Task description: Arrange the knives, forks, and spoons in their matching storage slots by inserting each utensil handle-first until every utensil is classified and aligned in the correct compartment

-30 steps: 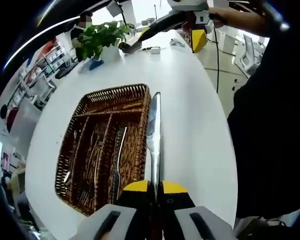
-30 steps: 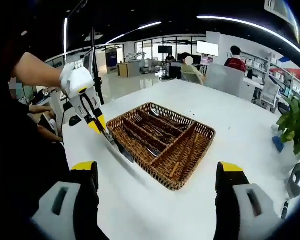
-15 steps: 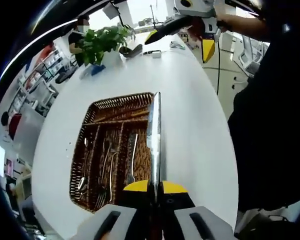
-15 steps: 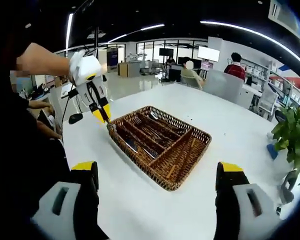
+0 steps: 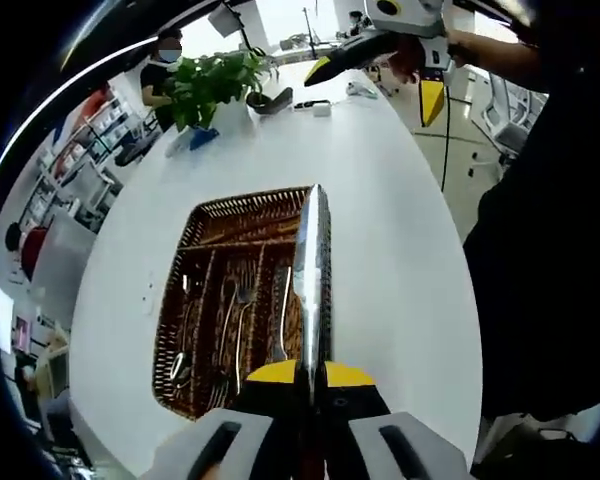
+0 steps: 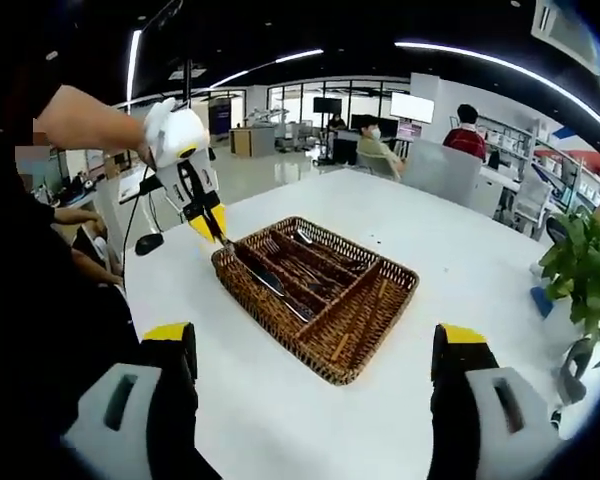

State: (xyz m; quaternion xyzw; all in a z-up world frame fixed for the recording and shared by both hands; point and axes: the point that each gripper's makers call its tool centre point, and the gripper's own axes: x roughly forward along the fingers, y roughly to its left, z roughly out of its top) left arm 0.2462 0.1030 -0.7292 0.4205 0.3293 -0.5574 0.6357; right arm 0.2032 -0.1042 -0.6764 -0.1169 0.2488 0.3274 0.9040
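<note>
A long white table [image 6: 460, 250] with a rounded end carries a brown wicker cutlery tray [image 6: 316, 293], which lies near that end, its compartments running along the table's length. Well beyond the tray, toward the far end, stands a potted green plant [image 5: 214, 82] in a white pot, with a dark rounded object [image 5: 269, 101] just beside it.

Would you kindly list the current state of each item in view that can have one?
Left tongs: shut on the knife.
Knife: held over the basket, blade pointing away from the tongs.
Right tongs: open, holding nothing.
Wicker basket: upright on the white table, cutlery lying in several compartments.
Potted plant: upright near the table's edge.
</note>
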